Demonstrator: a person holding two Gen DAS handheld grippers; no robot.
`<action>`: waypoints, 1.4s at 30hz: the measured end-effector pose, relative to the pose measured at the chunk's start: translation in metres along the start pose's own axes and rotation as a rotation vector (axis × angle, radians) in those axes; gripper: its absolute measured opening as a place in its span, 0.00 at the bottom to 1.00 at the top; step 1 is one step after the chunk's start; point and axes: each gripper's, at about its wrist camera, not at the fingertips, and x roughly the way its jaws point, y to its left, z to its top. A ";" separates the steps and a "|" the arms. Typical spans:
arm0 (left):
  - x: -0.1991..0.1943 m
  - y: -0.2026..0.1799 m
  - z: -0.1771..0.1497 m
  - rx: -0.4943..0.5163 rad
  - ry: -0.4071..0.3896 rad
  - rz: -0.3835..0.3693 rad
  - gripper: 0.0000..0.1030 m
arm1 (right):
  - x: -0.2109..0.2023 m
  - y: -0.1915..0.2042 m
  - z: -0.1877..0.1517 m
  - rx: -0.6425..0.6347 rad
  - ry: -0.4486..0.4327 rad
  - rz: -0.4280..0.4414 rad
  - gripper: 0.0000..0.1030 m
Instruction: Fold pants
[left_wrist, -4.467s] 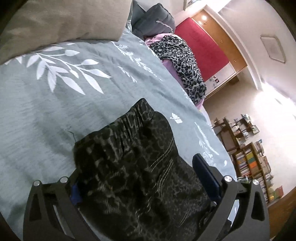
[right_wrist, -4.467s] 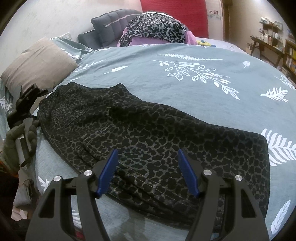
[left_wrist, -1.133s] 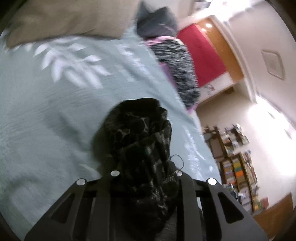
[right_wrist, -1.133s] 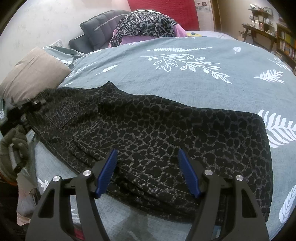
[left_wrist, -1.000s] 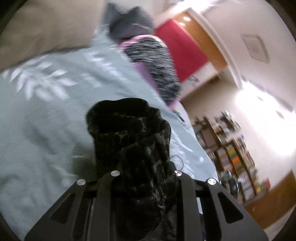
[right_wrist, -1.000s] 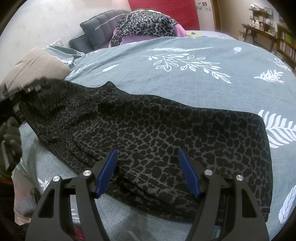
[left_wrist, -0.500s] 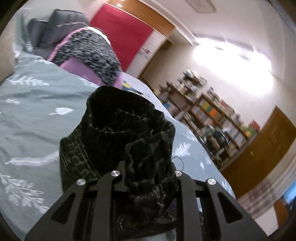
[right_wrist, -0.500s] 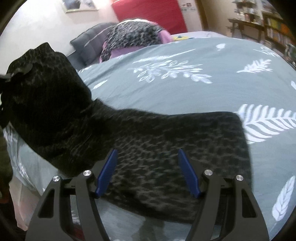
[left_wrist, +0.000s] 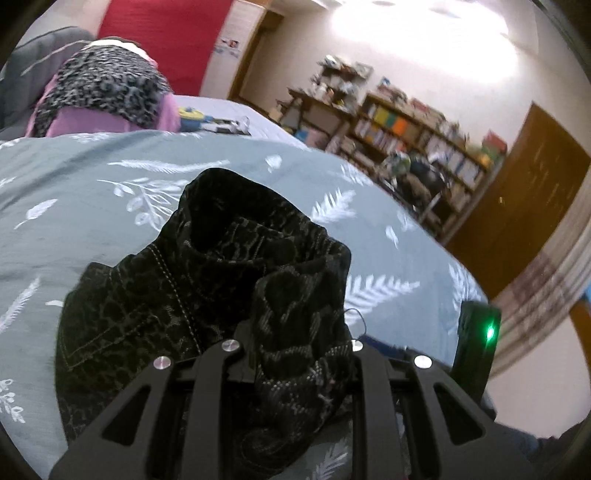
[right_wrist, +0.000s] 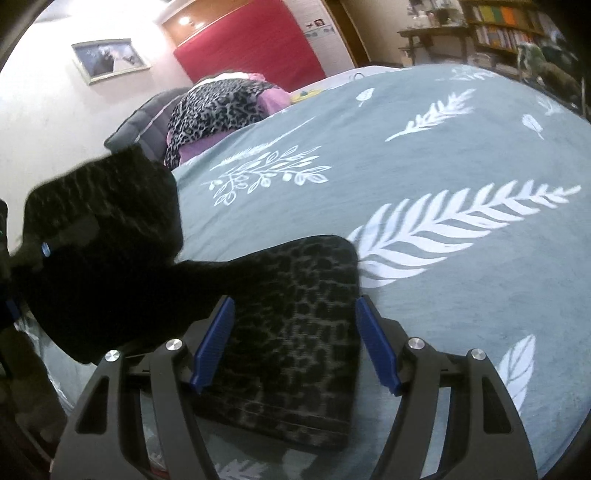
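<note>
Pants (right_wrist: 295, 332) lying on the bed (right_wrist: 443, 155), waist end bunched and lifted. Left gripper (left_wrist: 295, 347) fingers clenching that waistband; right gripper (right_wrist: 295, 339) fingers spread, hovering over the hem end. Mid first fold: next, carry waist onto hem, align edges. Versus 4.5 s ago, pants were lying flat, left fingers open.

Bed with grey-green cover printed in white leaves and ferns (right_wrist: 424, 177). Heap of leopard-print and purple cloth (left_wrist: 99, 92) at far end, beside dark grey padded cushion (right_wrist: 144, 125). Red wall panel (right_wrist: 251, 40). Framed picture (right_wrist: 109, 59) on pale wall. Crowded wooden bookshelves (left_wrist: 417, 125). Dark brown wooden door (left_wrist: 524, 206). Bright glare on ceiling.
</note>
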 end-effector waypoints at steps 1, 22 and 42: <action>0.006 -0.006 -0.001 0.013 0.011 0.001 0.19 | -0.001 -0.007 0.001 0.022 0.001 0.008 0.68; 0.081 -0.073 -0.045 0.203 0.197 -0.121 0.60 | -0.021 -0.071 0.010 0.166 -0.063 -0.066 0.68; 0.009 0.059 -0.044 -0.125 0.077 0.000 0.67 | -0.006 -0.020 -0.013 -0.082 0.048 -0.195 0.68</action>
